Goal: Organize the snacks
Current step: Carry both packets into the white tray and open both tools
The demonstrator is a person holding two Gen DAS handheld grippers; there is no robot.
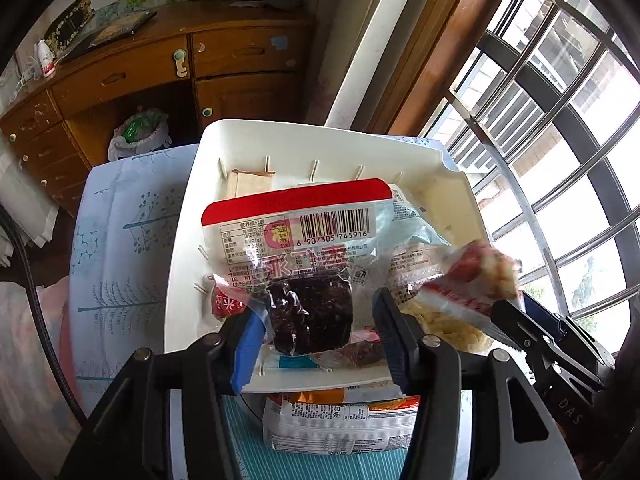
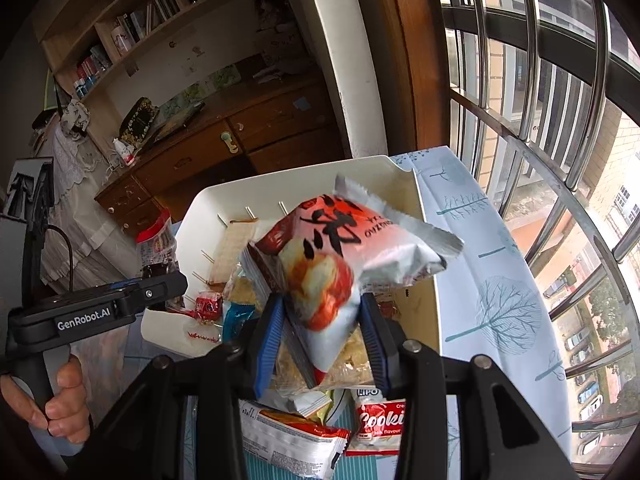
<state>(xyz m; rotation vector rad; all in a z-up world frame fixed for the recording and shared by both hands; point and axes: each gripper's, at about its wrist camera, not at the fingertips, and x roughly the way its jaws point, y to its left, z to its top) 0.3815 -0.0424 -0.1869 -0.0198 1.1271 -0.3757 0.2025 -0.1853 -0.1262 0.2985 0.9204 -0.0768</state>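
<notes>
My left gripper (image 1: 316, 316) is shut on a clear snack packet with a red top and a dark cake inside (image 1: 304, 264), held over the white bin (image 1: 280, 136). My right gripper (image 2: 320, 316) is shut on a white and red puffy snack bag (image 2: 340, 256), held above the same white bin (image 2: 428, 240). That bag and the right gripper also show at the right of the left wrist view (image 1: 472, 280). Several small wrapped snacks lie in the bin (image 2: 208, 308).
A cookie packet (image 2: 380, 420) and a white and red snack packet (image 2: 292, 440) lie below the bin on a teal mat. The table has a tree-print cloth (image 2: 500, 280). A wooden desk (image 1: 160, 64) stands behind; a barred window (image 1: 560, 140) is right.
</notes>
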